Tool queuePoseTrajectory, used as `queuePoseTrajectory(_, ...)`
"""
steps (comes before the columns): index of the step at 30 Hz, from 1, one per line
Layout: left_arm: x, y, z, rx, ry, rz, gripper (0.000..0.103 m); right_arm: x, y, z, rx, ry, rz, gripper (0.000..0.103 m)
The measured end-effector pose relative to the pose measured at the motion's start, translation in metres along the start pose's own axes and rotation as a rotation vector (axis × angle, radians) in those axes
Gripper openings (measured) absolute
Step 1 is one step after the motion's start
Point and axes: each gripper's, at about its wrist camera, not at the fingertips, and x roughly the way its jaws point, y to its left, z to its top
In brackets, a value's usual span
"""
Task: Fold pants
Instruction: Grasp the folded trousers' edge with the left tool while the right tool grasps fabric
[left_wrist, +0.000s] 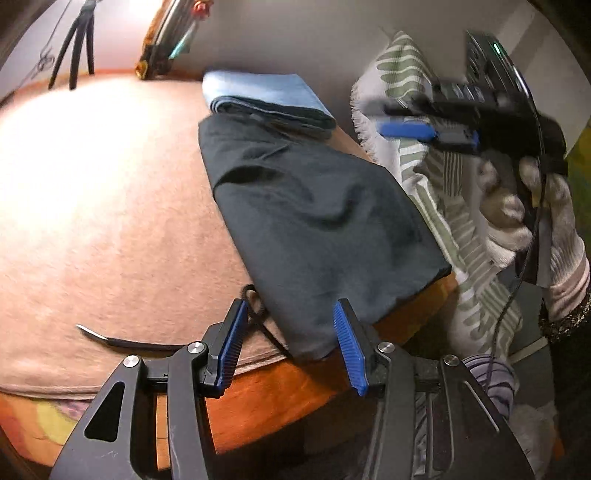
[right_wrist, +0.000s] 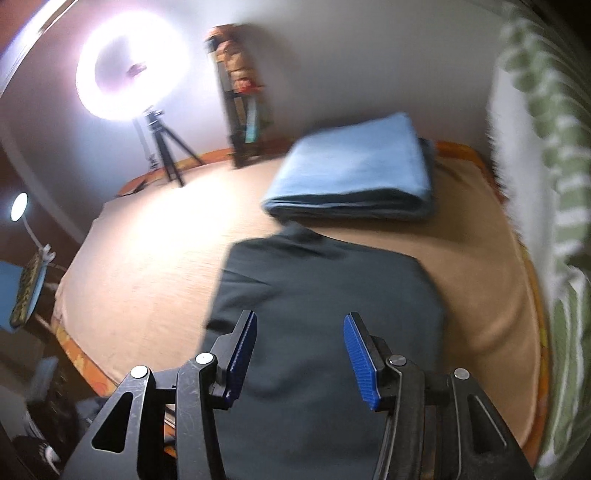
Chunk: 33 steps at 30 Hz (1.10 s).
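Dark folded pants lie on the bed's tan cover, close to its near right corner. My left gripper is open above the pants' near edge, its pads touching nothing. A black drawstring loop sticks out beside its left finger. In the right wrist view the same pants spread below my right gripper, which hangs open over them and holds nothing. The left wrist view also catches the right gripper, blurred, in a gloved hand to the right of the pants.
A folded light-blue cloth rests just beyond the pants. A green-and-white striped fabric hangs along the bed's right side. A ring light on a tripod and a narrow shelf stand at the far wall. The tan cover stretches left.
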Motion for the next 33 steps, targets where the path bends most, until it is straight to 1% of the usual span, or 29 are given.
queuePoseTrajectory(3, 0.006, 0.007, -0.003, -0.06, -0.009, -0.041, 0.047, 0.028, 0.03, 0.02, -0.042, 0.027, 0.019, 0.051)
queuePoseTrajectory(4, 0.008, 0.008, -0.004, -0.07, -0.009, -0.051, 0.045, 0.035, 0.037, 0.023, -0.049, 0.036, 0.023, 0.051)
queuePoseTrajectory(6, 0.01, 0.007, -0.004, -0.07, -0.016, -0.067, 0.044, 0.058, 0.057, 0.035, -0.083, 0.066, 0.022, 0.051)
queuePoseTrajectory(9, 0.014, 0.004, -0.006, -0.052, -0.02, -0.072, 0.041, 0.088, 0.08, 0.052, -0.15, 0.094, -0.008, 0.051)
queuePoseTrajectory(11, 0.016, 0.005, -0.007, -0.049, -0.019, -0.078, 0.037, 0.105, 0.088, 0.06, -0.188, 0.108, -0.028, 0.051)
queuePoseTrajectory(13, 0.018, 0.006, -0.007, -0.046, -0.02, -0.083, 0.031, 0.124, 0.092, 0.07, -0.22, 0.125, -0.035, 0.051)
queuePoseTrajectory(14, 0.019, 0.007, -0.008, -0.045, -0.021, -0.086, 0.029, 0.132, 0.093, 0.075, -0.23, 0.135, -0.032, 0.051)
queuePoseTrajectory(16, 0.021, 0.008, -0.007, -0.045, -0.021, -0.091, 0.023, 0.15, 0.093, 0.081, -0.265, 0.169, -0.05, 0.052)
queuePoseTrajectory(18, 0.022, 0.01, -0.007, -0.044, -0.024, -0.097, 0.021, 0.162, 0.092, 0.083, -0.297, 0.19, -0.061, 0.052)
queuePoseTrajectory(22, 0.022, 0.011, -0.007, -0.032, -0.027, -0.101, 0.018, 0.183, 0.093, 0.081, -0.36, 0.24, -0.042, 0.053)
queuePoseTrajectory(25, 0.021, 0.009, -0.006, -0.025, -0.028, -0.1, 0.017, 0.195, 0.095, 0.075, -0.416, 0.271, -0.07, 0.052)
queuePoseTrajectory(26, 0.022, 0.009, -0.006, -0.02, -0.03, -0.097, 0.016, 0.197, 0.096, 0.074, -0.423, 0.277, -0.069, 0.048)
queuePoseTrajectory(27, 0.022, 0.009, -0.006, -0.017, -0.031, -0.096, 0.015, 0.198, 0.096, 0.073, -0.427, 0.28, -0.066, 0.031)
queuePoseTrajectory(28, 0.023, 0.008, -0.005, -0.014, -0.031, -0.094, 0.015, 0.198, 0.096, 0.072, -0.43, 0.276, -0.066, 0.022)
queuePoseTrajectory(29, 0.023, 0.009, -0.006, -0.011, -0.032, -0.093, 0.014, 0.196, 0.096, 0.071, -0.431, 0.263, -0.066, 0.02)
queuePoseTrajectory(30, 0.023, 0.009, -0.006, -0.008, -0.035, -0.091, 0.013, 0.195, 0.095, 0.07, -0.429, 0.256, -0.063, 0.011)
queuePoseTrajectory(31, 0.022, 0.008, -0.006, -0.001, -0.036, -0.087, 0.012, 0.193, 0.094, 0.07, -0.418, 0.247, -0.061, 0.006)
queuePoseTrajectory(33, 0.021, 0.003, -0.007, 0.018, -0.041, -0.081, 0.01, 0.19, 0.092, 0.07, -0.402, 0.219, -0.076, 0.003)
